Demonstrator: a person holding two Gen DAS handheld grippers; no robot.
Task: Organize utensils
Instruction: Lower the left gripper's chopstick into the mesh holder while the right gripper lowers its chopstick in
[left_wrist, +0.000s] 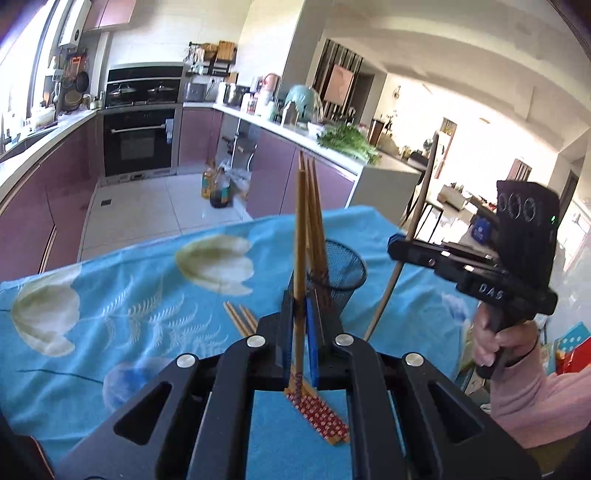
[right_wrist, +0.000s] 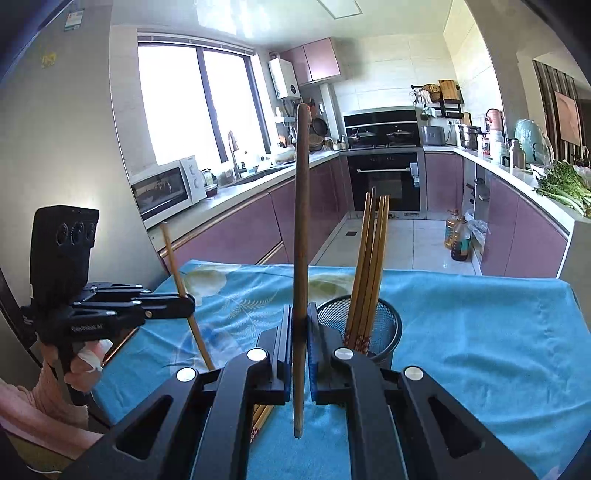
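While both jaws clamp, each chopstick (left_wrist: 300, 236) stands upright, seemingly centred.

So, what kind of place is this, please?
Most likely a home kitchen: a built-in oven under a stove, a microwave on the counter by the window, and purple cabinets along the walls.

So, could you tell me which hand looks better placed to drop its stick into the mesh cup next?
Probably the right. The right gripper holds its dark stick upright right beside the mesh cup. The left gripper holds a chopstick out at the table's edge, farther from the cup.
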